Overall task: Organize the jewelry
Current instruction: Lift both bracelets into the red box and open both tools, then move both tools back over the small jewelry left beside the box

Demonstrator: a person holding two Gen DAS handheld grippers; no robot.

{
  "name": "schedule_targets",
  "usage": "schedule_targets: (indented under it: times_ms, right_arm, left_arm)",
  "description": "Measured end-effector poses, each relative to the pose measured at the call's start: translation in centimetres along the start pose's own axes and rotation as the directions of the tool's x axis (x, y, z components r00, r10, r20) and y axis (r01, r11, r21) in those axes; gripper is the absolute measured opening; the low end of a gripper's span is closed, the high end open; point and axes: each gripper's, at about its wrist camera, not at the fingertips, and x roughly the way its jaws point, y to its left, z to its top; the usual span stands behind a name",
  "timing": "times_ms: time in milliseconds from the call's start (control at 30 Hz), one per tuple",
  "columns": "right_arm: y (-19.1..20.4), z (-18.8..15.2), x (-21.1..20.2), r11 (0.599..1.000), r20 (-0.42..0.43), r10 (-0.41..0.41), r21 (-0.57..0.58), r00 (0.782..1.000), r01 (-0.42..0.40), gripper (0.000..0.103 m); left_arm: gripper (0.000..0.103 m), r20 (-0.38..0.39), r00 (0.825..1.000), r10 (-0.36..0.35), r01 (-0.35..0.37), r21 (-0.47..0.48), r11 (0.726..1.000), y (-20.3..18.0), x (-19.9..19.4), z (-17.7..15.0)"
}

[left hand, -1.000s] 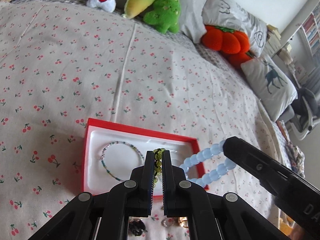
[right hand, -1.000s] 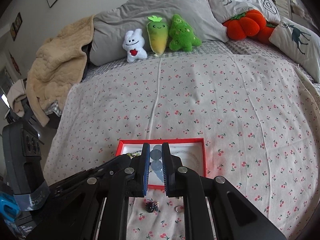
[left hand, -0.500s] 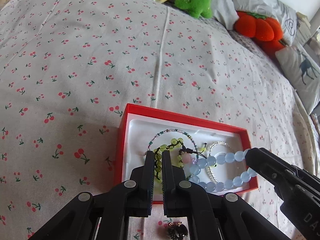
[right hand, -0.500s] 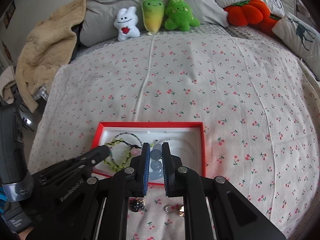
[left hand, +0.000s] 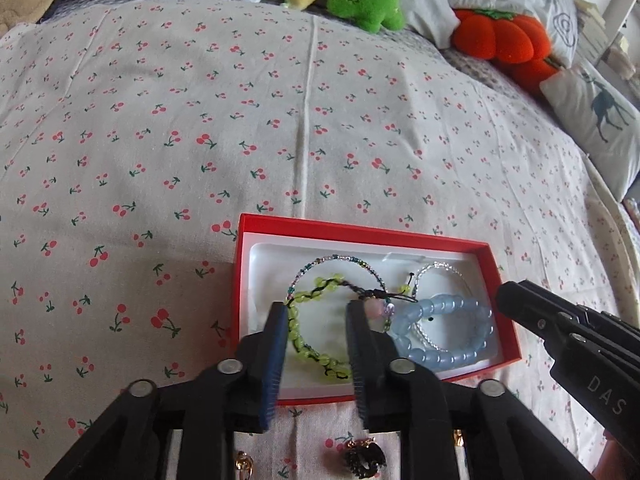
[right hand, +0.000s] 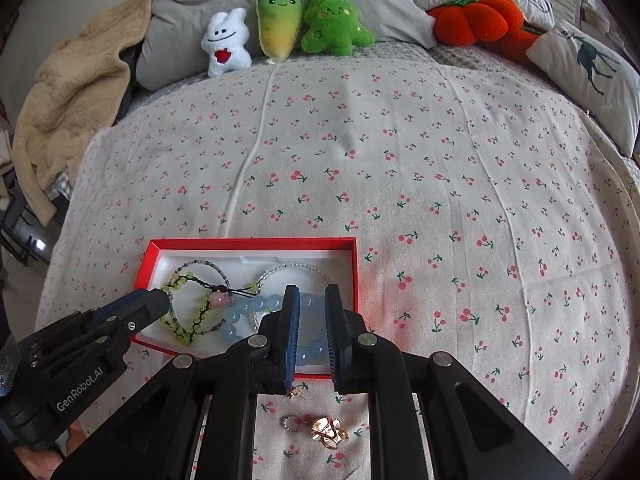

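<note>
A red jewelry box (left hand: 360,233) (right hand: 252,243) with a white lining lies on the cherry-print bedspread. In it lie a green beaded bracelet (left hand: 295,328) (right hand: 180,330), a pale blue bead bracelet (left hand: 444,358) (right hand: 234,324), a thin multicolour bead loop (left hand: 340,259) and a clear bead loop (left hand: 440,267). My left gripper (left hand: 318,306) (right hand: 158,300) is open over the green bracelet. My right gripper (right hand: 312,290) (left hand: 506,294) is open over the blue bracelet. Neither holds anything.
Small loose pieces lie on the bedspread in front of the box: a dark flower piece (left hand: 364,456), a gold ring (left hand: 244,460), a gold ornament (right hand: 328,432) and a small ring (right hand: 292,424). Plush toys (right hand: 280,24) and pillows (right hand: 588,64) line the far side.
Both grippers lowered into the box and opened. The green bracelet left my left gripper and the blue bracelet left my right gripper; both now lie in the box.
</note>
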Motion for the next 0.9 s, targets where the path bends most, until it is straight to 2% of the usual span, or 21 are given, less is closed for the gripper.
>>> schedule_targets:
  times_ms: [133,200,267,467,667,900]
  right_arm:
    - [-0.1,-0.2,-1.2,1.0,-0.001,0.004,-0.002,1.0,-0.004,0.038]
    - [-0.1,-0.4,-1.9,1.0,0.003,0.003,-0.005,1.0,-0.003,0.042]
    - [-0.1,-0.6,-2.6,1.0,0.004,0.002,-0.004,1.0,-0.002,0.046]
    - [0.1,-2.1,-3.8,1.0,-0.03,-0.009,-0.025,1.0,0.009,0.056]
    - [-0.1,-3.9,-4.2,0.999,-0.075,-0.039,-0.04,0.996,0.036,0.061]
    - [-0.8,-5.3,-4.2,0.998,-0.125,-0.063,-0.018,0.99,0.061,0.065]
  left_arm:
    - [0.046,0.021,1.0,0.013,-0.013,0.032,0.999,-0.2,-1.4,-0.2]
    - [0.051,0.024,1.0,0.017,-0.018,0.032,0.999,-0.2,-2.1,-0.3]
    - [0.063,0.026,0.999,0.018,-0.019,0.026,0.999,-0.1,-2.7,-0.5]
    - [0.081,0.016,0.998,0.058,-0.059,0.046,0.997,-0.2,-4.2,-1.7]
    - [0.092,-0.023,0.995,0.102,-0.1,0.068,0.993,0.0,-4.7,-3.4]
    - [0.092,-0.09,0.985,0.15,-0.143,0.083,0.986,0.4,-4.3,-5.2]
